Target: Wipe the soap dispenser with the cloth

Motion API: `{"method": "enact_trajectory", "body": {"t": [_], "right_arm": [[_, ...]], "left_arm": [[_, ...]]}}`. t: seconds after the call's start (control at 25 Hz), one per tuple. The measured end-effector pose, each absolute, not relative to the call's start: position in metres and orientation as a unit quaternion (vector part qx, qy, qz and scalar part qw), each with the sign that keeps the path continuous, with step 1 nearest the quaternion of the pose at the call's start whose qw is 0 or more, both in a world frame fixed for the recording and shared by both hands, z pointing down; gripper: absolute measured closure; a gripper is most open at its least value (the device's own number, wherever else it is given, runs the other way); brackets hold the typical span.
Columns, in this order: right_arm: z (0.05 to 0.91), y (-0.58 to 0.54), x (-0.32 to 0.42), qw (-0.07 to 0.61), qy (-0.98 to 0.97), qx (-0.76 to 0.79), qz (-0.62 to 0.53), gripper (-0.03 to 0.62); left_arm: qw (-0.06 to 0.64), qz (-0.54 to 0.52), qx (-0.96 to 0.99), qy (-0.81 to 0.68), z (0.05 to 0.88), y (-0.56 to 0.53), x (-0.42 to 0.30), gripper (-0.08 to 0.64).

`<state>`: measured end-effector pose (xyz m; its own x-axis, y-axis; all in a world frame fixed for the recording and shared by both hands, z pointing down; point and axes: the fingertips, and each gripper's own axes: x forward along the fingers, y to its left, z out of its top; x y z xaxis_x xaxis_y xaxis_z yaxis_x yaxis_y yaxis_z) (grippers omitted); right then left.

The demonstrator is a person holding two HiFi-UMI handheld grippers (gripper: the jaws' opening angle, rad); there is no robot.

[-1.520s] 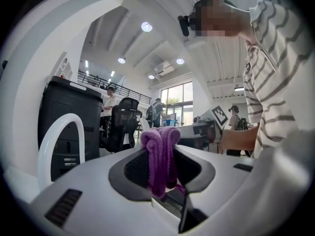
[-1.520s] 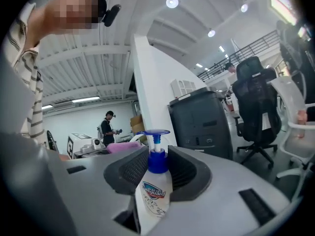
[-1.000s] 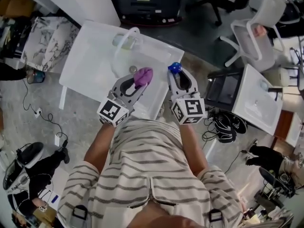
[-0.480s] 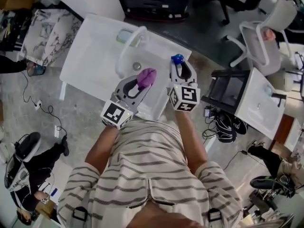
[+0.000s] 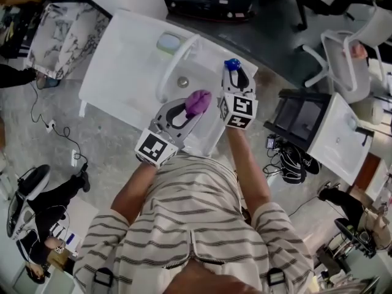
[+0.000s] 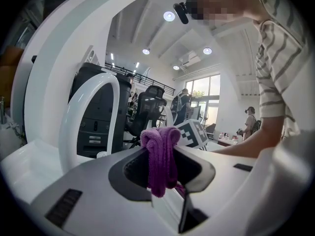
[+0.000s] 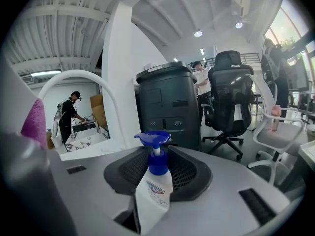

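Entry: the right gripper (image 5: 235,81) is clamped on the soap dispenser (image 7: 153,193), jaws pressing on the lower body, with the neck and blue pump head (image 7: 153,139) standing clear above them. The bottle sits upright in the grip, held over the near right part of the white sink (image 5: 116,78), to the right of the arched faucet (image 5: 173,59). The left gripper (image 5: 188,110) is closed on the purple cloth (image 6: 161,154), which bulges out past the jaw tips as a folded wad, near the dispenser but apart from it. We judge the dispenser light and fairly stiff: a small plastic bottle whose smooth wall may give a little under squeeze and could slip if wet or soapy. The body below the collar looks like the right place to hold; the pump head would likely sink or swivel if gripped or pushed hard, so wiping pressure there should be gentle. The cloth reads as soft and limp, conforming easily, and only the protruding wad is usable for contact. Appearance: white body narrowing toward the top, blue collar and flat blue spout, a small printed label on the front, too small to read. No grime or drips are visible on the exposed surfaces; the part inside the jaws is hidden.
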<state>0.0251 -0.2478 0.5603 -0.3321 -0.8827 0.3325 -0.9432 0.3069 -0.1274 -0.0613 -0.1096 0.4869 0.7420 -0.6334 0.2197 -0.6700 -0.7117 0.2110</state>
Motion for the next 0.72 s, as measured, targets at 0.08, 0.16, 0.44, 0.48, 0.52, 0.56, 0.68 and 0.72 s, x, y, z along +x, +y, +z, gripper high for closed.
{"method": "enact_trajectory", "body": {"t": [0.08, 0.16, 0.44, 0.48, 0.52, 0.56, 0.68, 0.72], "right_arm": [[0.567, -0.255, 0.024, 0.107, -0.800, 0.571, 0.149, 0.460], [0.574, -0.260, 0.022, 0.114, -0.799, 0.571, 0.147, 0.462], [0.596, -0.267, 0.019, 0.139, -0.797, 0.568, 0.152, 0.462], [0.598, -0.266, 0.019, 0.140, -0.797, 0.568, 0.151, 0.460], [0.599, -0.266, 0.019, 0.141, -0.799, 0.566, 0.147, 0.460], [0.599, -0.266, 0.018, 0.141, -0.800, 0.565, 0.144, 0.460], [0.599, -0.266, 0.017, 0.140, -0.803, 0.561, 0.145, 0.457], [0.599, -0.266, 0.017, 0.141, -0.803, 0.560, 0.145, 0.454]], "left_arm": [[0.148, 0.065, 0.922, -0.351, 0.489, -0.111, -0.062, 0.442], [0.156, 0.071, 0.921, -0.349, 0.494, -0.110, -0.063, 0.442], [0.167, 0.054, 0.924, -0.340, 0.497, -0.111, -0.062, 0.442], [0.169, 0.055, 0.924, -0.338, 0.498, -0.110, -0.062, 0.442], [0.170, 0.057, 0.925, -0.336, 0.499, -0.109, -0.063, 0.442], [0.171, 0.057, 0.925, -0.335, 0.500, -0.109, -0.063, 0.442], [0.175, 0.053, 0.924, -0.336, 0.500, -0.110, -0.063, 0.442], [0.177, 0.053, 0.923, -0.336, 0.500, -0.109, -0.063, 0.442]]}}
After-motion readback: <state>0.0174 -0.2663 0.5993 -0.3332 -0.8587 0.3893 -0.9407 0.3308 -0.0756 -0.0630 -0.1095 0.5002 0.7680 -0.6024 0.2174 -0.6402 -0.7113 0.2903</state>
